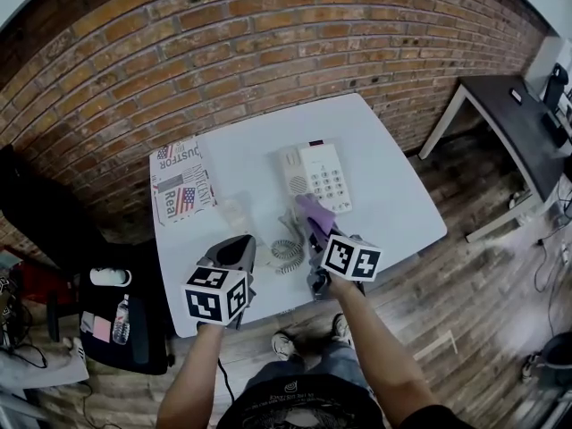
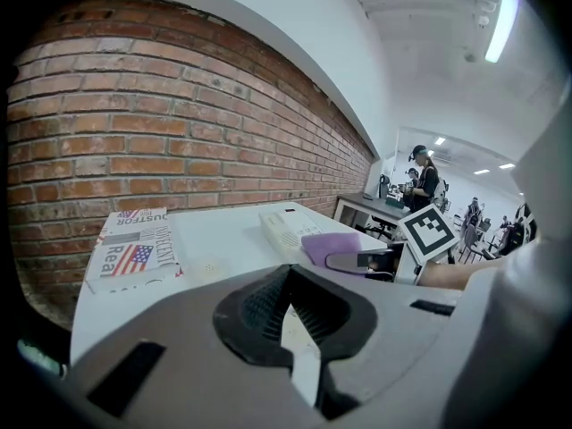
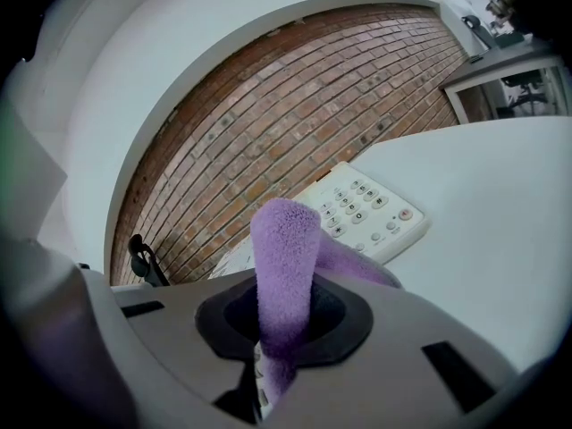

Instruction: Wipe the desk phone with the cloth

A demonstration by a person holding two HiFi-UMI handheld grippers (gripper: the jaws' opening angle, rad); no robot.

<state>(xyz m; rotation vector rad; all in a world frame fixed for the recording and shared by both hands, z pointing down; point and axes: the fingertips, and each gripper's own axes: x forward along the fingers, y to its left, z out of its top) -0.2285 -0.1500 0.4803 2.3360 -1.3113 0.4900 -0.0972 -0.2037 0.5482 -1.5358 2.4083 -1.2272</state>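
Right gripper [image 3: 284,324] clamps a fuzzy purple cloth [image 3: 286,239] near the white keypad desk phone [image 3: 368,206]. Left gripper [image 2: 288,304] is closed, empty.

In the right gripper view the purple cloth [image 3: 284,266] covers the near left part of the desk phone [image 3: 366,213], and the cloth's lower end goes out of sight between the jaws. In the head view the right gripper [image 1: 313,244] hides the phone's front edge. A pale thing [image 1: 234,211] beside the printed box [image 1: 181,181] is too faint to name, perhaps clear plastic.
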